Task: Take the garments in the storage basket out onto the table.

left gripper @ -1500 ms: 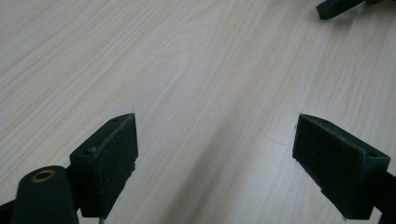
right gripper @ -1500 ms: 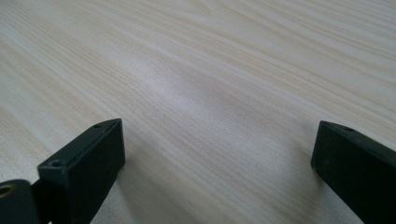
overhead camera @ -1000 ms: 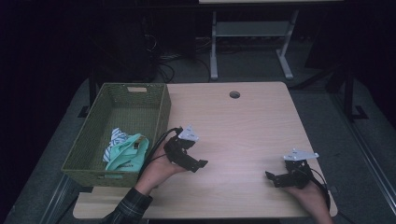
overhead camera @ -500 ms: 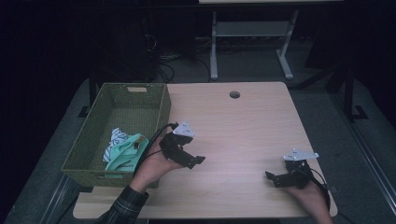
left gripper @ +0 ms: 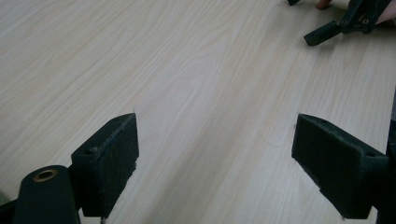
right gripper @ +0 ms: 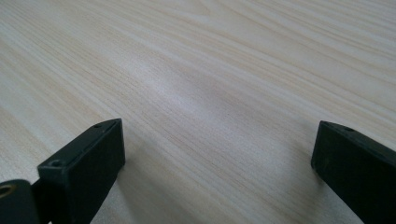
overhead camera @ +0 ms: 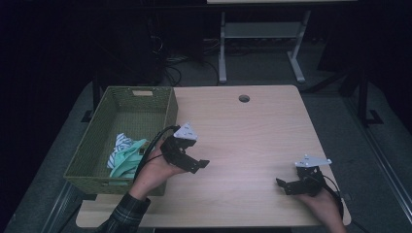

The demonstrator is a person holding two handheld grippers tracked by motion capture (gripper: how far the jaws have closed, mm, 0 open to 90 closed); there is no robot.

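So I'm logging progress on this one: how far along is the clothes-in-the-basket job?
The clothes already lie in the basket, bunched at its near end. Nothing is in hand: the left tool is open just right of the basket, and the right tool is open near the table's right front edge. The tabletop holds no other items, so little looks left beyond perhaps resting the tools.

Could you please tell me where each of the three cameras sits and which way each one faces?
High view: fixed above the person's side, looking forward and down on the table, the basket with cloths, both hands and claws.
Left gripper view: rides the left claw, looking between its open jaws across bare tabletop toward the right claw.
Right gripper view: rides the right claw, open jaws over bare wood.
Shared: the high and left gripper views both show the right claw.
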